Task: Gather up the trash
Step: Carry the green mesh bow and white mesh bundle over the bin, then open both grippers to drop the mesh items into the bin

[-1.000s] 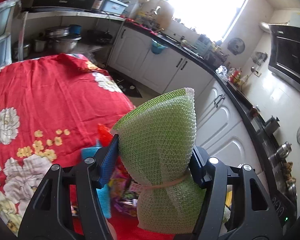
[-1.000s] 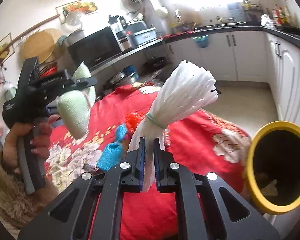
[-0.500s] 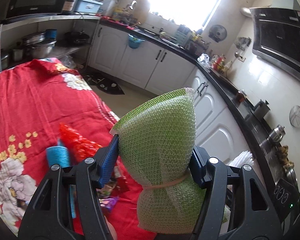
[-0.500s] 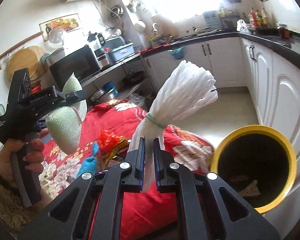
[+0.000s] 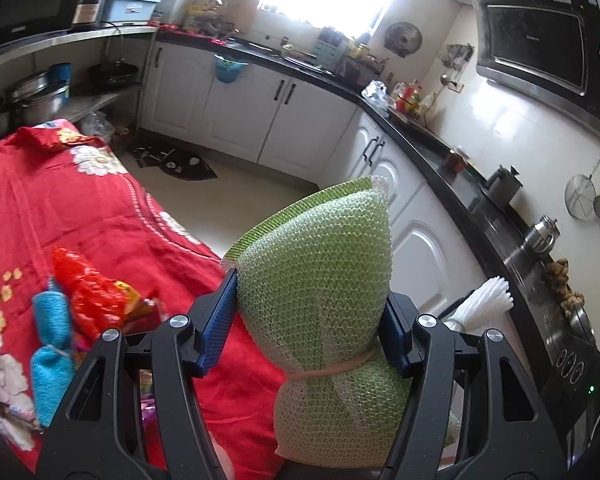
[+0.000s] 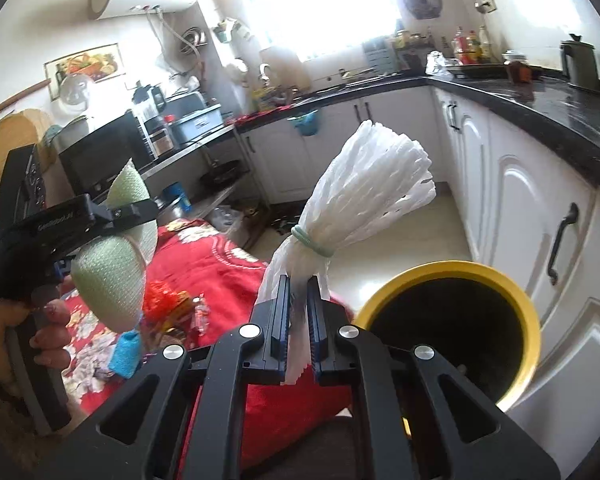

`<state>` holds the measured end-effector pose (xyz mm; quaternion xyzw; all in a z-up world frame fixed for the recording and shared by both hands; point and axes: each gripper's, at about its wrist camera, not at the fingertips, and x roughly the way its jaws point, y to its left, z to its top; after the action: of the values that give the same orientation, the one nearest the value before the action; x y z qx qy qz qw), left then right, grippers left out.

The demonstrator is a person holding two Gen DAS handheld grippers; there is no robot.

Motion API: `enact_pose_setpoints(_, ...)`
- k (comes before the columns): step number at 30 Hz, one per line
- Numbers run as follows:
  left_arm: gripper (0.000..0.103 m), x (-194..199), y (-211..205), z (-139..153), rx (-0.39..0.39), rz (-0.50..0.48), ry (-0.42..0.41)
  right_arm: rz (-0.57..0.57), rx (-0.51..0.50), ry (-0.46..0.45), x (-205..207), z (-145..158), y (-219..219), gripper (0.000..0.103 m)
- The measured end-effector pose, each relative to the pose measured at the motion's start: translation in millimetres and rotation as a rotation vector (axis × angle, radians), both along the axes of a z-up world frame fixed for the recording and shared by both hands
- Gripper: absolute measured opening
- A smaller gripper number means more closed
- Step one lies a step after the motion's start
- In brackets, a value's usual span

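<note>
My left gripper (image 5: 310, 312) is shut on a green foam net bundle (image 5: 324, 280) tied with a rubber band, held above the edge of the red floral tablecloth (image 5: 80, 208). My right gripper (image 6: 298, 296) is shut on a white foam net bundle (image 6: 364, 188) bound with a green band. A yellow-rimmed black trash bin (image 6: 452, 320) stands just right of the white bundle. The left gripper with the green bundle (image 6: 108, 276) shows at the left of the right wrist view, in a hand (image 6: 40, 336). The white bundle's tip (image 5: 488, 300) peeks at the right of the left wrist view.
On the tablecloth lie a blue net bundle (image 5: 52, 344), a red net (image 5: 88, 288) and wrappers (image 6: 192, 312). White cabinets (image 6: 540, 208) under a black counter (image 5: 460, 176) run along the right. Bare floor (image 5: 236, 188) lies between table and cabinets.
Both grippers swung right, away from the table toward the cabinets, each keeping its bundle. The yellow bin has come further into the right wrist view and sits closer to the white bundle.
</note>
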<state>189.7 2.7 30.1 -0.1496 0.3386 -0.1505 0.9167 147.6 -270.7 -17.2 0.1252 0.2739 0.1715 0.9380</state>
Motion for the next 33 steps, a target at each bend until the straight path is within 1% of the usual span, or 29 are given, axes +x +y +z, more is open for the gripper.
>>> enact_pose_setpoints(8,0.054,11,-38,-8,0.015,-0.061,0.008,-0.084,-0.031,0.009,5,-6,-28,0.009)
enact_pose_setpoints(13,0.054,18,-61,-16,0.028,-0.096,0.019,-0.128,-0.051,0.038,12,-15,-44,0.009)
enact_pose_setpoints(19,0.055,27,-87,-31,0.044,-0.138,0.042,-0.164,-0.071,0.104,24,-38,-63,0.009)
enact_pose_setpoints(33,0.056,51,-142,-74,0.079,-0.213,0.120,-0.193,-0.094,0.231,41,-83,-82,0.009)
